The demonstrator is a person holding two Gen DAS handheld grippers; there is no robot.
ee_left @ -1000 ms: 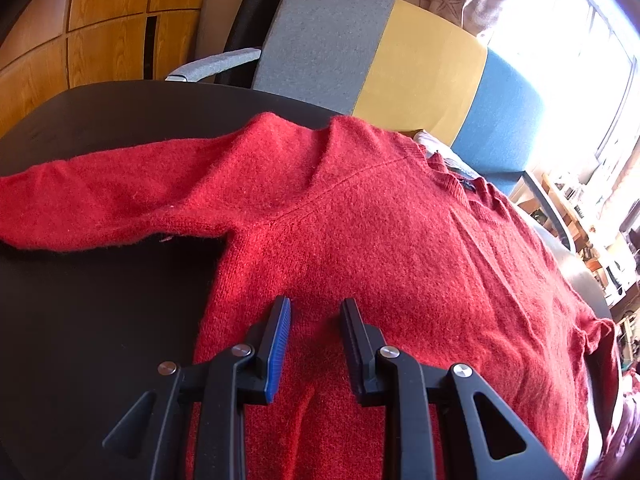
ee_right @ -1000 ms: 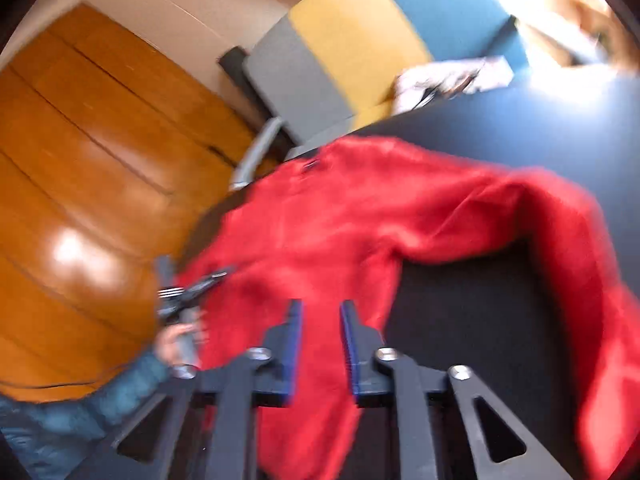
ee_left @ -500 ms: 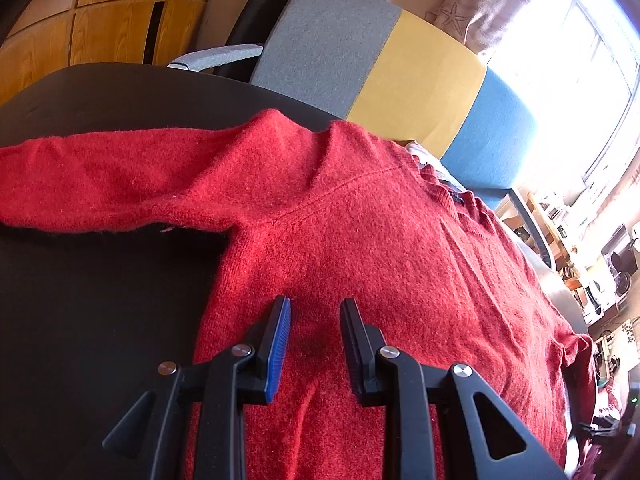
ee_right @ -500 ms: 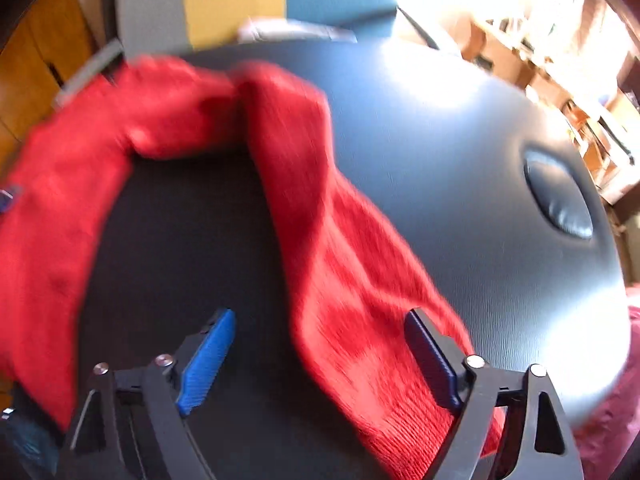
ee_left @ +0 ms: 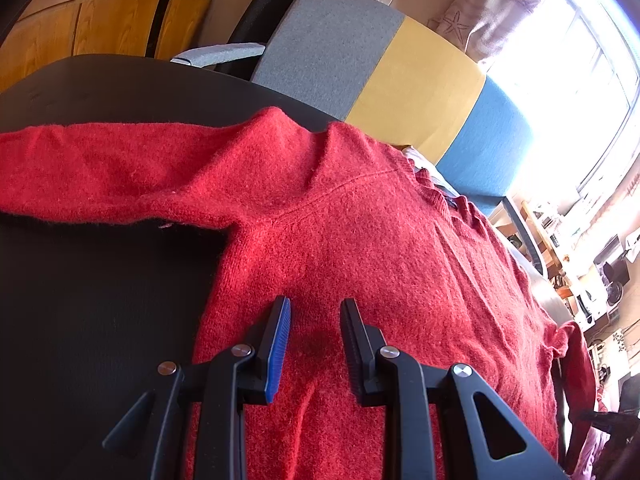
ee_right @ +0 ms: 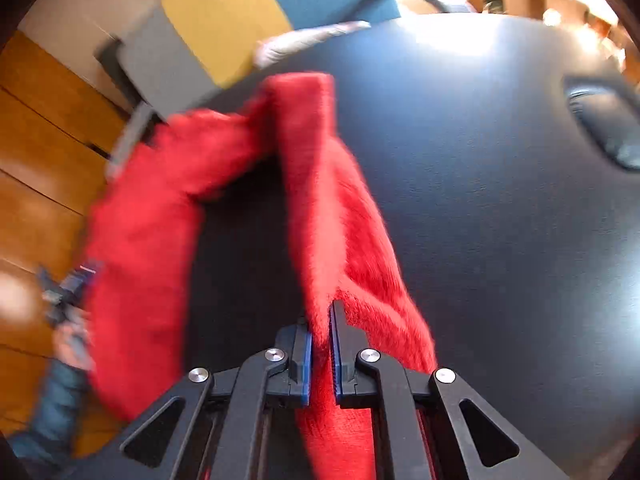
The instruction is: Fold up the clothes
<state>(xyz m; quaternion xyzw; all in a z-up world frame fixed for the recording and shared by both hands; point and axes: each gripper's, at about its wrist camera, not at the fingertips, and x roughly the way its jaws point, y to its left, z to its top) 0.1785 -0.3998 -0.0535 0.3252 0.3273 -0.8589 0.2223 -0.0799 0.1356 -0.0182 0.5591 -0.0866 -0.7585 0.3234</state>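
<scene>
1. Sunlight from a window (ee_left: pixel 592 60) at the right floods a room with wood panels (ee_left: pixel 100 28) behind a dark table (ee_left: pixel 100 300).
2. Past the table's far edge stands a chair back (ee_left: pixel 384 68) in grey, yellow and blue blocks, with a grey armrest (ee_left: pixel 220 53) beside it.
3. On the table lies a red sweater (ee_left: pixel 380 248), spread flat with its neckline towards the chair.
4. One sleeve (ee_left: pixel 92 168) runs straight out to the left across the table top.
5. Over the sweater's lower body sits the left gripper (ee_left: pixel 314 312), its jaws parted with a gap between them and nothing pinched; whether the tips touch the knit cannot be told.
6. From the right wrist view, the right gripper (ee_right: pixel 320 328) is clenched on the other sleeve (ee_right: pixel 332 216), the red knit squeezed between its blue pads (ee_right: pixel 307 360).
7. That sleeve rises from the jaws in a band towards the shoulder, where it bunches into a fold.
8. Bare table shows on both sides of the band, with an oval dimple (ee_right: pixel 604 124) at the far right.
9. At the left edge of that view a blurred hand and a blue-green cuff (ee_right: pixel 56 400) appear beside the sweater's hem.
</scene>
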